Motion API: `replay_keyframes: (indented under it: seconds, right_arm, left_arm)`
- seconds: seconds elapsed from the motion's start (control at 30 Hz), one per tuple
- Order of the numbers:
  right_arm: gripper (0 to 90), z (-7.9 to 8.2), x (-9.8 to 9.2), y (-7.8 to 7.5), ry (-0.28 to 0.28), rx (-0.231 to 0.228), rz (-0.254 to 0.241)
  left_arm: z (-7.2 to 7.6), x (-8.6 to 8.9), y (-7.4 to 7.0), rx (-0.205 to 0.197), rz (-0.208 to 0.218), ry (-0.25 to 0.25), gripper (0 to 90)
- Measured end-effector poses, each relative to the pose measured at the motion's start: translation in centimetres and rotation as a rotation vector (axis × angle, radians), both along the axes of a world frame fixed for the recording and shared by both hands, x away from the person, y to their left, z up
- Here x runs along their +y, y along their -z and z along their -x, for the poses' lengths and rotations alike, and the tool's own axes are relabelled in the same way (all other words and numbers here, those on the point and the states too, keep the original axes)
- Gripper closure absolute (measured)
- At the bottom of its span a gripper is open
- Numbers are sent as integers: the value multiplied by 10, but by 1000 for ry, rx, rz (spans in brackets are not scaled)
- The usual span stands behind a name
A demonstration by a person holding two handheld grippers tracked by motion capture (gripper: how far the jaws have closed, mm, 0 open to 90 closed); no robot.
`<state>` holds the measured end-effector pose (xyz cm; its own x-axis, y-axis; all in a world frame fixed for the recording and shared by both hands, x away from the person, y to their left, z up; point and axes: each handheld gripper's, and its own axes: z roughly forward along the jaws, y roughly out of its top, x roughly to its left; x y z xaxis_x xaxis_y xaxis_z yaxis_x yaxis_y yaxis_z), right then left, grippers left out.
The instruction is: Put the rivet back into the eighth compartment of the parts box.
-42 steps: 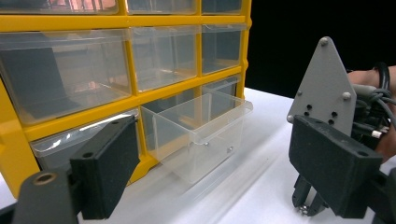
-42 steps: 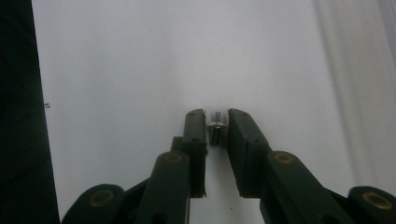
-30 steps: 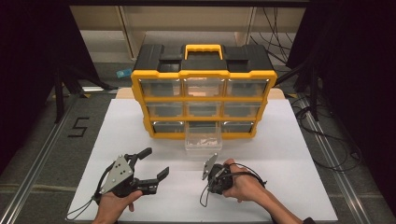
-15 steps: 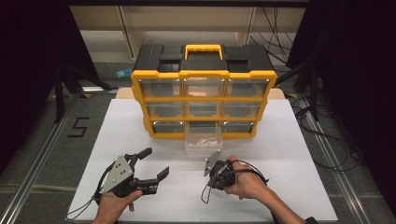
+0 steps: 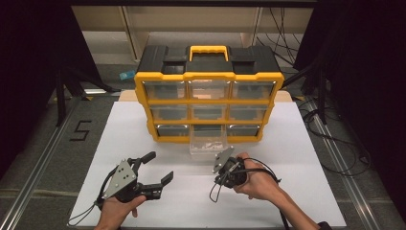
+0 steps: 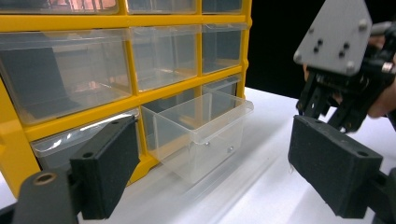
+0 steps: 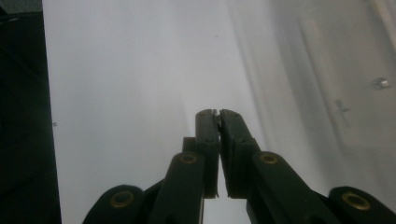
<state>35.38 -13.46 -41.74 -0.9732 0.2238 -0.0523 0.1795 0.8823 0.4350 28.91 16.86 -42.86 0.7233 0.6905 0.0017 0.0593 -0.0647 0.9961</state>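
Here a yellow organizer [image 5: 208, 100] with a black top and yellow handle stands toward the far edge of the white surface [image 5: 297, 158], its three rows of clear drawers facing the person. The middle drawer of the bottom row [image 5: 207, 142] is pulled out toward the near edge, and a few small metal pieces [image 6: 229, 149] lie on its floor; what they are is too small to tell.

The left gripper [image 5: 155, 167] is held in the left hand [image 5: 115, 211] near the surface's near left corner, well apart from the organizer. Its jaws stand wide, with bare surface between them, and they point toward the organizer. In the left gripper view the two black jaws frame the pulled-out drawer [image 6: 198, 133], and the right gripper [image 6: 327, 109] with its grey plate sits at the right, close to that drawer's front.

The right gripper [image 5: 221, 178] is held in the right hand [image 5: 256, 184] just in front of the open drawer, nearer the near edge, with its cable looping over the hand. In the right gripper view its jaws are almost together, and something small and pale [image 7: 215, 113] is pinched at their tips; I cannot tell what it is. The drawer's clear wall [image 7: 348, 79] lies to the right of those jaws.
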Motion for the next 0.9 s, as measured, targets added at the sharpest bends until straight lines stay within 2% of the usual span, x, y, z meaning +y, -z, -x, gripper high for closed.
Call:
replay_keyframes:
  seconds: [0.3,0.47,0.9]
  right_arm:
    - [868,-3,-8,-26,21,-91,-70]
    - [868,-5,-9,-37,30,-117,-103]
    - [868,-12,-7,-57,52,-170,-173]
  left_arm:
    - [0,0,0,-1,1,-1,161]
    - [0,0,0,0,-1,0,161]
    - [-1,0,0,-2,-6,-2,161]
